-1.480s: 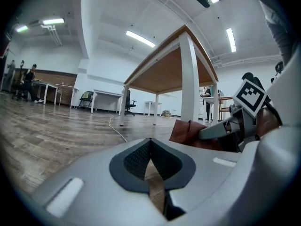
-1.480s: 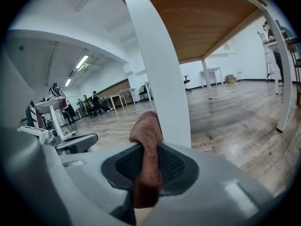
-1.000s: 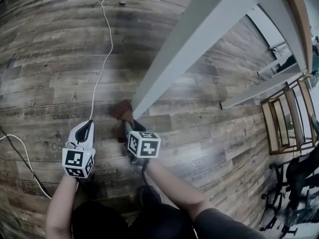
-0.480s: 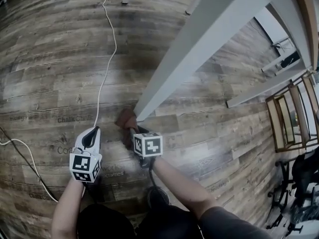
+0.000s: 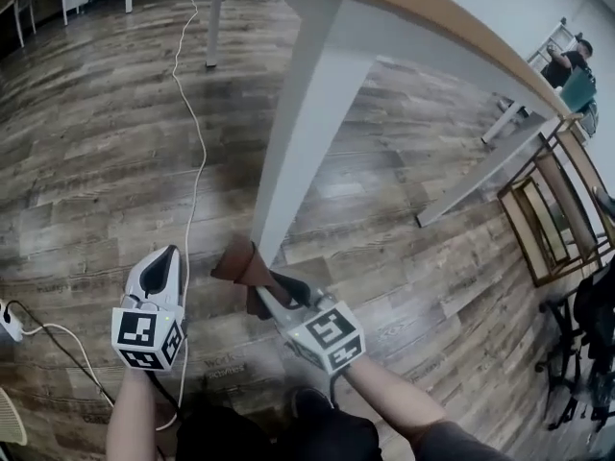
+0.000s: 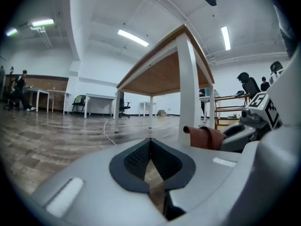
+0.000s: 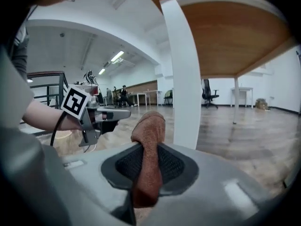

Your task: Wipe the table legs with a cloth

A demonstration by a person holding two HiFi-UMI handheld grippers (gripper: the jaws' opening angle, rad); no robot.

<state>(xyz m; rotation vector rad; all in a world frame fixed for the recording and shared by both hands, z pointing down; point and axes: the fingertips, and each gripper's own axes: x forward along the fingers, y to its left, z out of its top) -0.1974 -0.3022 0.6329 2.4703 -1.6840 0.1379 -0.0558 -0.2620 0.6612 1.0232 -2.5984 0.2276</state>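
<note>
The right claw has its jaws closed on a rust-brown cloth, which stands up between the dark pads in a folded wad and hangs down below them. In the head view that wad sits low at the foot of the white table leg, on the leg's near side just above the wooden floor; whether it presses on the leg or is only just beside it cannot be told. The left claw has its jaws drawn together at the tips with nothing between them, only floor showing through the slit lower down. It hovers to the left of the right one, near it but apart, pointing the same way. A white cable trails across the floor past it. The leg carries a wood-edged tabletop
</note>
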